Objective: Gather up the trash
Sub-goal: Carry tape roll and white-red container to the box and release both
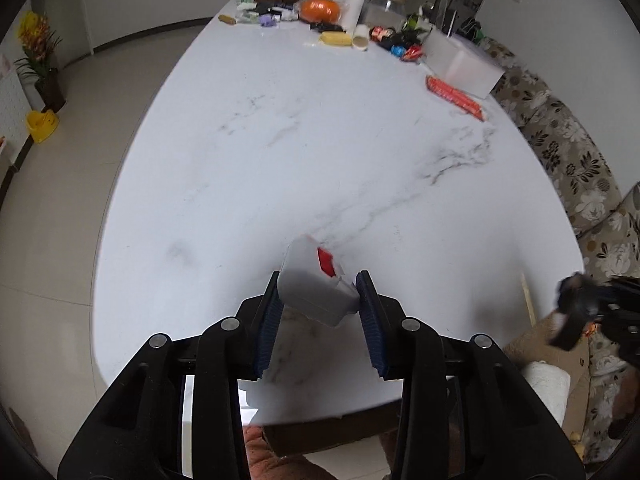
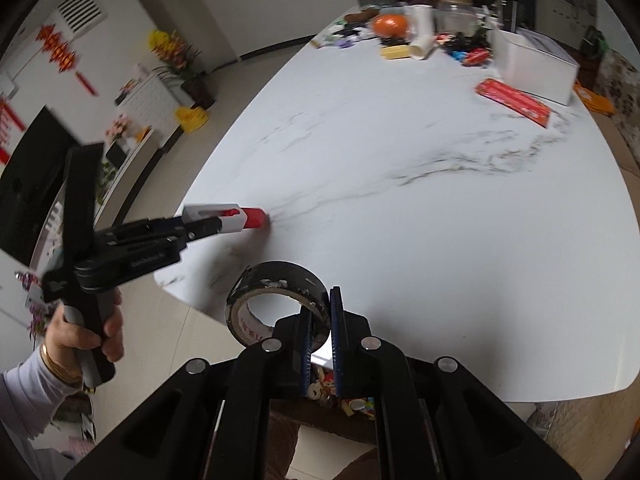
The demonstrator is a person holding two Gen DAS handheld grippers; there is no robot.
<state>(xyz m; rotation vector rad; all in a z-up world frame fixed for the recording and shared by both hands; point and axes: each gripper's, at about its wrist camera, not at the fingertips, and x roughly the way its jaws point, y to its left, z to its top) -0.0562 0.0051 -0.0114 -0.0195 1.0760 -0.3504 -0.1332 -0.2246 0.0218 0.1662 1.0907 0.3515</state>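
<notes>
White marble table (image 1: 280, 152); left tool (image 1: 320, 292) clamping a blurred white-red box (image 1: 316, 284), right tool (image 2: 322, 312) pinching a black tape roll (image 2: 276, 280).

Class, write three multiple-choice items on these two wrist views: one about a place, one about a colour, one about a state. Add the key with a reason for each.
1. Where is the long red packet?
A. beside the white box
B. on the floor
C. inside the jar

2. What colours is the small box in the left hand-held gripper?
A. green and black
B. white and red
C. all yellow

3. What is the right hand-held gripper doing?
A. hanging open and empty
B. gripping a cup
C. shut on the tape roll

Key: A, it lies on the table next to the box; B, a white carton with a red patch; C, its fingers pinch the roll's wall.
</notes>
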